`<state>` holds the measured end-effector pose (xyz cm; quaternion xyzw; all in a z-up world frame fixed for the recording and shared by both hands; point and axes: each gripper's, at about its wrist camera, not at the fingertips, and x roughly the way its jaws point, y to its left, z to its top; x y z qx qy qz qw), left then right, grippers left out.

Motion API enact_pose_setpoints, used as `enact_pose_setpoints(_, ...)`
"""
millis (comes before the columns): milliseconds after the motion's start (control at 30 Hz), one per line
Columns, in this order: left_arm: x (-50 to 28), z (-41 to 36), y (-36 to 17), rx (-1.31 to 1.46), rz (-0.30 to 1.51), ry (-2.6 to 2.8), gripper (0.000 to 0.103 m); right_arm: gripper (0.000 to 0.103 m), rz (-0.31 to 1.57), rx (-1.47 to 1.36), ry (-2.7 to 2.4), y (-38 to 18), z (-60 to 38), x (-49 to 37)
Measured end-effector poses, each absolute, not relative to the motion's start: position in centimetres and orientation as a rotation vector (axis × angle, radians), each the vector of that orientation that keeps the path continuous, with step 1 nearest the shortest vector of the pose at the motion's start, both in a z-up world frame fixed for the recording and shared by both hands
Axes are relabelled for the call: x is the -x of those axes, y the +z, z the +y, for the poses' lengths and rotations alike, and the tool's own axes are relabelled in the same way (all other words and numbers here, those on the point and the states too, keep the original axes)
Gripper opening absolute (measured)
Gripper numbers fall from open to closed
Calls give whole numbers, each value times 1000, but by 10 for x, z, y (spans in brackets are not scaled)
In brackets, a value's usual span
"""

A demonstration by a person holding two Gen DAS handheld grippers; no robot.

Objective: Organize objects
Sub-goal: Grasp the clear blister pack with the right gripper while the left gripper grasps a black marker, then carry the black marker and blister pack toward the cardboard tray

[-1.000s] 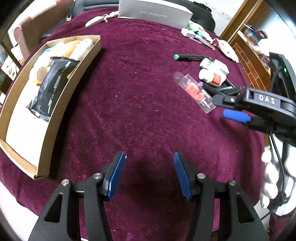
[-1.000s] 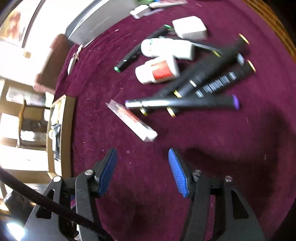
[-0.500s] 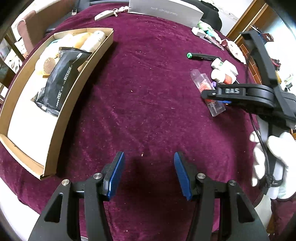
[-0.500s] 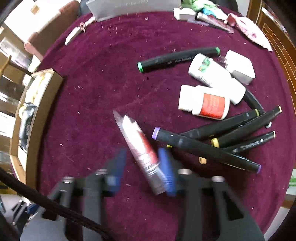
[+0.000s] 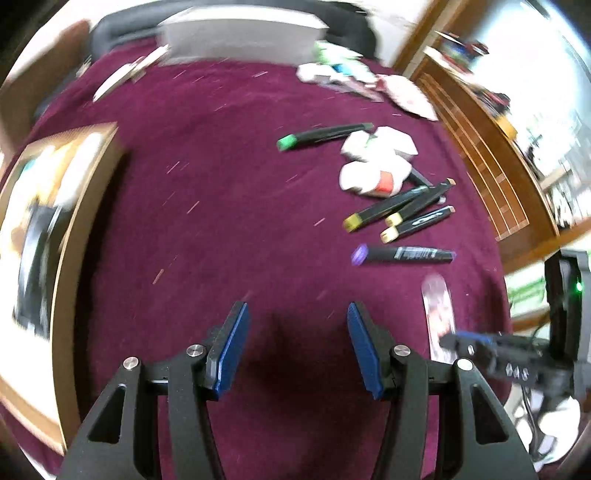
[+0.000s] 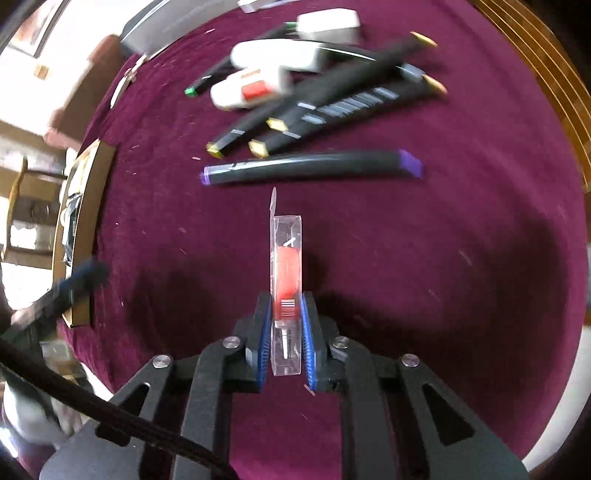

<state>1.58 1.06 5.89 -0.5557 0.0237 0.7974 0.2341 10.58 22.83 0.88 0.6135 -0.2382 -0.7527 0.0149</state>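
Observation:
My right gripper is shut on a clear plastic case with a red insert, held just above the maroon cloth; the case also shows at the right of the left wrist view. My left gripper is open and empty over bare cloth. A purple-capped black marker lies just beyond the case. Several black markers with yellow caps, a green-capped marker and white bottles lie further off.
A cardboard tray holding a black packet and bottles sits at the left of the table. A grey box and small packets lie at the far edge. A wooden cabinet stands to the right.
My right gripper has closed on the clear case and drawn it toward the near edge, away from the markers. The left gripper has swung right and stays open.

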Motion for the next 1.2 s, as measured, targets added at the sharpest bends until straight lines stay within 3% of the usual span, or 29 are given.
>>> enact_pose_setpoints(133, -9, 63, 61, 1398, 247, 2129, 49, 14, -837, -1898, -2369, 9, 251, -128)
enact_pose_setpoints(367, -27, 153, 40, 1115, 787, 1979, 49, 18, -955, -1892, -2393, 4, 276, -145)
enact_pose_setpoints(467, -26, 170, 18, 1130, 947, 1935, 48, 18, -1047, -1874, -2382, 1, 290, -154)
enact_pose_setpoints(533, -27, 171, 14, 1164, 916, 1921, 45, 18, -1072, -1867, -2381, 0, 294, -156)
enact_pose_setpoints(600, -22, 166, 16, 1272, 790, 1875, 20, 19, -1088, -1863, -2382, -2, 296, -156)
enact_pose_setpoints(667, -24, 160, 17, 1338, 702, 1851, 14, 22, -1114, -1857, -2377, -4, 299, -158)
enact_pose_setpoints(1200, -42, 201, 19, 1247, 729, 1895, 22, 29, -1153, -1838, -2389, -5, 306, -163)
